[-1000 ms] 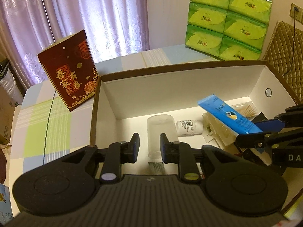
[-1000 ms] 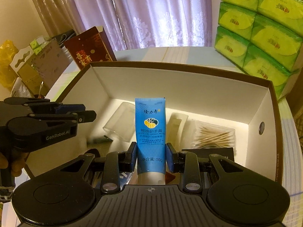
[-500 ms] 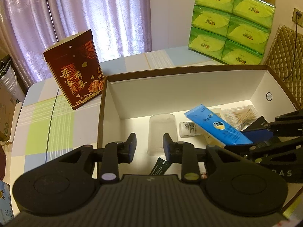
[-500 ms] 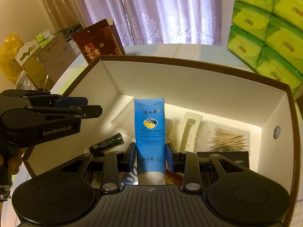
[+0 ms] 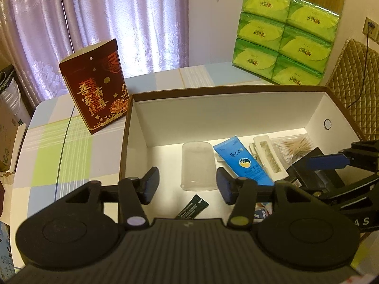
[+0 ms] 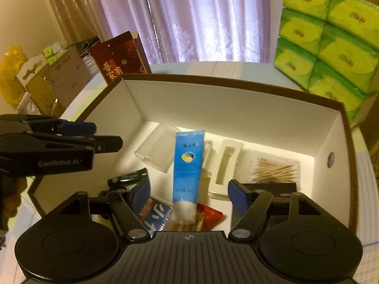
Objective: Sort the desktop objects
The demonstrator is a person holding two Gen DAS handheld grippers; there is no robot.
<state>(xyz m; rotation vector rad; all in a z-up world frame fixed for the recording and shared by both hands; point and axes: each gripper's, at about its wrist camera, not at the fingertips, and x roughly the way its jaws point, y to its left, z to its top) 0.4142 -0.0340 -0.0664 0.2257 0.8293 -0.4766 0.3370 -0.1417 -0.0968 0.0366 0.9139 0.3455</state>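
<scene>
The blue tube (image 6: 188, 163) is lying in the box (image 6: 213, 101), cap end toward the near wall, sitting between the clear plastic cup (image 6: 155, 150) and the white tray (image 6: 225, 168). Looks to me like a light, squishy hand-cream tube with a slick skin, so I'd grab it across the flat body near the middle, or down by the stiffer white cap, and not squeeze hard or it'll just buckle and slide.

The right gripper (image 6: 188, 193) is hanging right over the cap end with its jaws spread wide, holding nothing. The left gripper (image 5: 186, 183) is also gaping and empty, hovering over the cup side of the box, with a small dark sachet (image 5: 193, 209) lying just below it.

Around the tube there's a bag of cotton swabs (image 6: 274, 169), a black box (image 6: 267, 187) and some snack packets (image 6: 208, 215) crowding the near end. Behind the box on the table, a red gift box (image 5: 94, 85) and a stack of green tissue packs (image 5: 284, 35) are standing.
</scene>
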